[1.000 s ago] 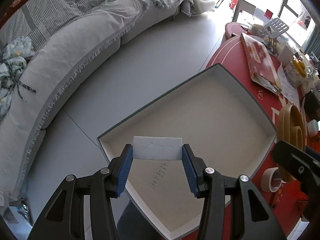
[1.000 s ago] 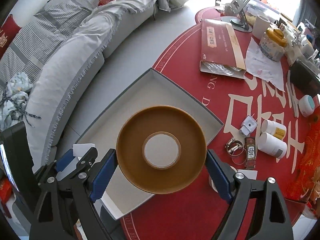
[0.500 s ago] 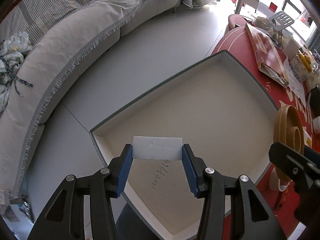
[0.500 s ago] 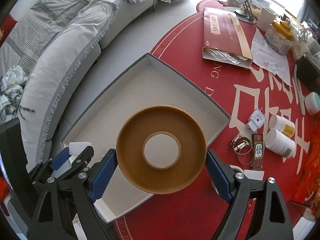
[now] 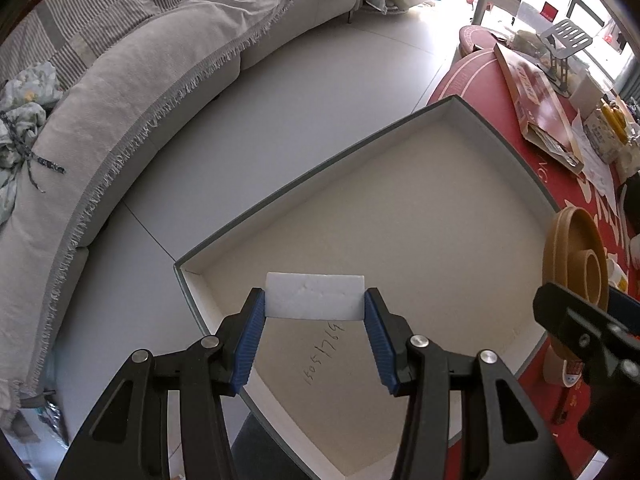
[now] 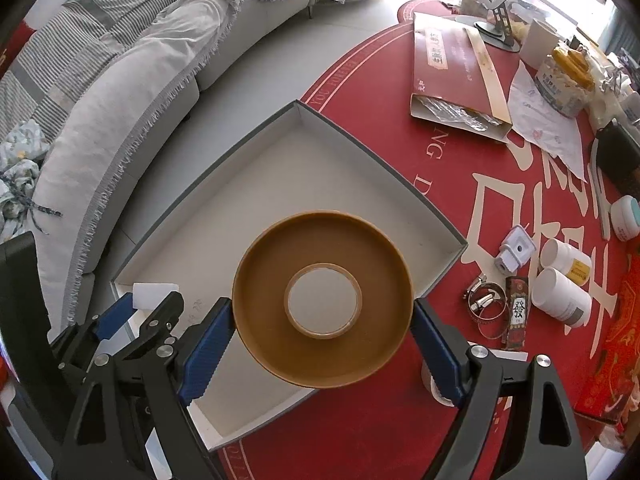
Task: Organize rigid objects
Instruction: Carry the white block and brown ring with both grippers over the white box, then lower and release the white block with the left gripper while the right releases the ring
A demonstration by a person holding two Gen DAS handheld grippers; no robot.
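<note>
My left gripper (image 5: 315, 307) is shut on a white rectangular block (image 5: 315, 297), held above the near left corner of a shallow grey box with a white inside (image 5: 400, 216). My right gripper (image 6: 323, 322) is shut on a big brown roll of tape (image 6: 323, 299), hanging over the box (image 6: 280, 168) at its right side. The right wrist view also shows the left gripper (image 6: 140, 308) with the white block (image 6: 154, 293) at the lower left. In the left wrist view the tape roll (image 5: 576, 256) appears edge-on at the right.
The box lies on a red table (image 6: 440, 184) and overhangs its edge toward the grey floor (image 5: 280, 112) and a grey sofa (image 5: 132, 92). Right of the box lie a white plug (image 6: 514, 254), metal clamps (image 6: 486, 306), two white bottles (image 6: 564, 280) and a red carton (image 6: 456, 76).
Both grippers have sunk a little toward the box with their loads; the box looks larger and nearer in both views. The grips have not changed.
</note>
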